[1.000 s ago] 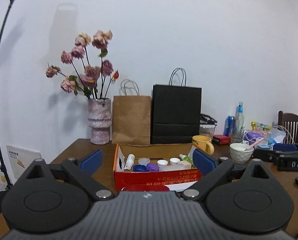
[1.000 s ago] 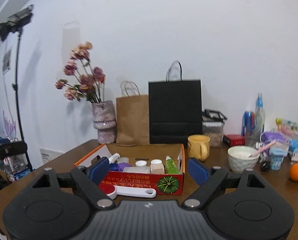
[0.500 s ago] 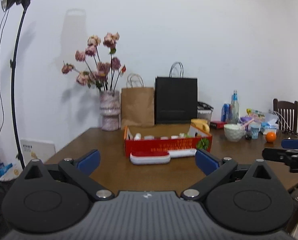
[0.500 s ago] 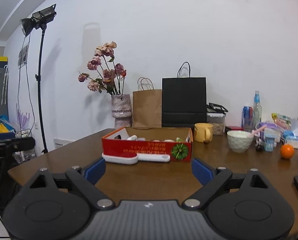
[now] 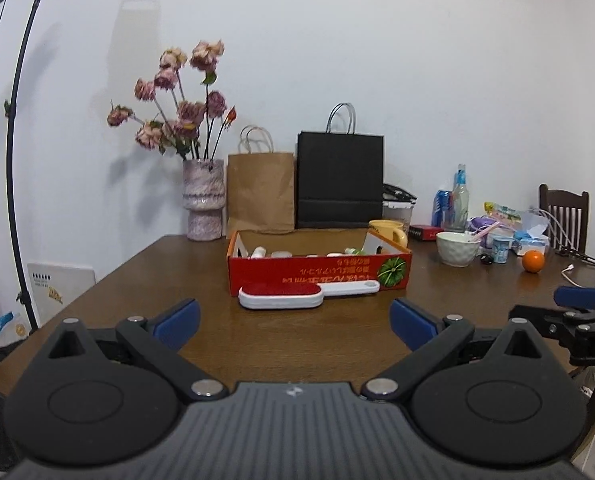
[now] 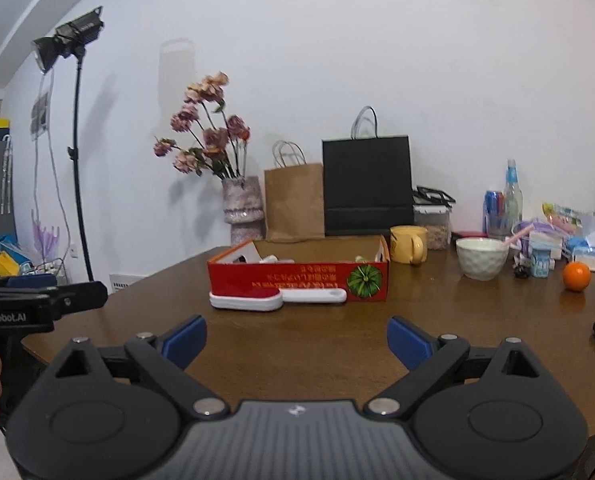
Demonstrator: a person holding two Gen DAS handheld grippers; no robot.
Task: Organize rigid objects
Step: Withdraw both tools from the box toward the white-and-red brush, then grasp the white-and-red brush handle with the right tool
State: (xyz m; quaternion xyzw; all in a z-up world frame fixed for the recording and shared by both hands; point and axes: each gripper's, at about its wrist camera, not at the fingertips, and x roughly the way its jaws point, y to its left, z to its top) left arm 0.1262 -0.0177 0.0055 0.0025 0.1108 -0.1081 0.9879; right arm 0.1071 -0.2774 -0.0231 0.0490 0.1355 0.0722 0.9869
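Several items (indistinct) sit inside the red box point(image 5: 319, 274).

A plain white wall point(image 5: 417, 60) stands behind a brown wooden desk point(image 5: 297, 340). A tall black lamp stand point(image 6: 77, 152) with a light on top stands by the wall on the left. A dark wooden chair point(image 5: 563, 216) sits at the far right end of the desk.

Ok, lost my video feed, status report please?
Left gripper and right gripper open, empty. Red box ahead, lint brush lying against its front. Path clear.
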